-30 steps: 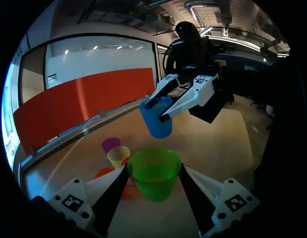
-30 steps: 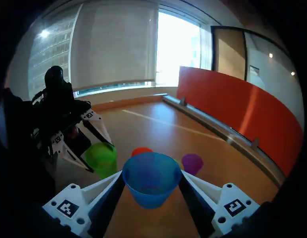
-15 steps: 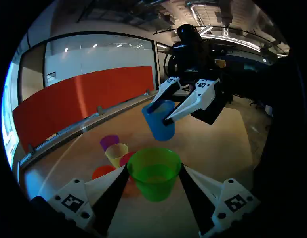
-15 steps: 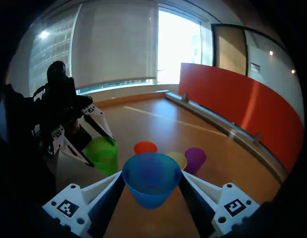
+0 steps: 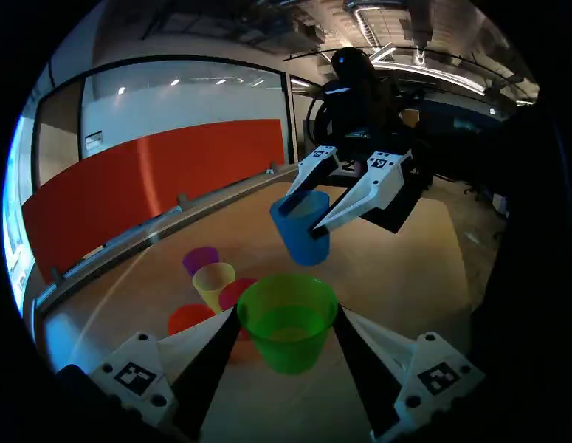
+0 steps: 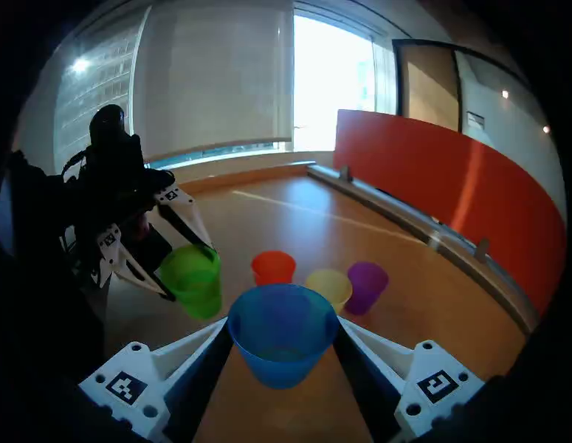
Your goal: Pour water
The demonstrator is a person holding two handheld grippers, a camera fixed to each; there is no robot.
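Red cup (image 5: 186,319), purple cup (image 5: 200,258), yellow cup (image 5: 212,279) clustered upright on table (image 5: 404,273), toward edge by orange panel (image 5: 138,184). Left gripper (image 5: 287,316) clamped on green cup (image 5: 287,340), upright. Right gripper (image 5: 303,220) opposite, clamped on blue cup (image 5: 300,236), slightly tilted, beyond green cup, not touching it. Both held cups off table surface.

A red plastic cup (image 6: 273,266), a yellow plastic cup (image 6: 328,286) and a purple plastic cup (image 6: 366,284) stand close together on the brown wooden tabletop (image 6: 300,221), near a long orange-red partition panel (image 6: 448,184).
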